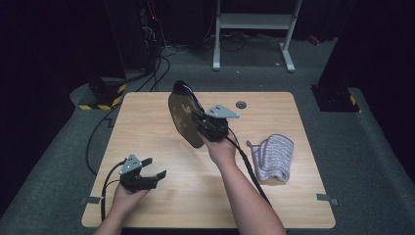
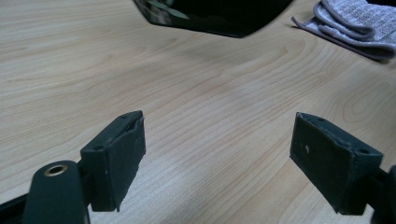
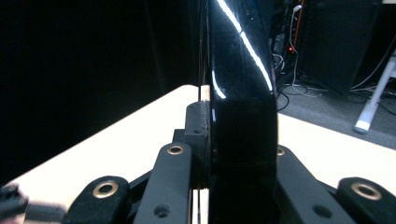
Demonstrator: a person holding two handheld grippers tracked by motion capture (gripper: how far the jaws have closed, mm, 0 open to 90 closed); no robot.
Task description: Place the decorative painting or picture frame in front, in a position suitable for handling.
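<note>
Plate (image 1: 183, 119): dark and glossy, held on edge above the middle of the table (image 1: 156, 210), clear of the wood, its face turned toward the left side of the high view.
Right gripper (image 1: 208, 125): clamped on the plate's rim; in the right gripper view the jaws press either side of the plate (image 3: 240, 116), which stands edge-on between them.
Left gripper (image 1: 154, 169): jaws wide apart with nothing between them, low over bare wood near the front left; its pads (image 2: 119, 154) frame bare table, the plate's lower edge (image 2: 219, 18) farther off.
Cloth (image 1: 273, 156): folded grey towel lying to the right of the plate, untouched.
Step in hand: probably presenting the plate for wiping (a guess from the towel).
Risk, slip: the glaze is slick and the hold is on a narrow rim, so a quick swing could let the plate rotate or slide out and drop.
Risk, knock: the lower edge hangs close to the wood; lowering it tilted could chip it.
Risk, handover: the left jaws closing off-centre could lever the plate against the right grip.
</note>
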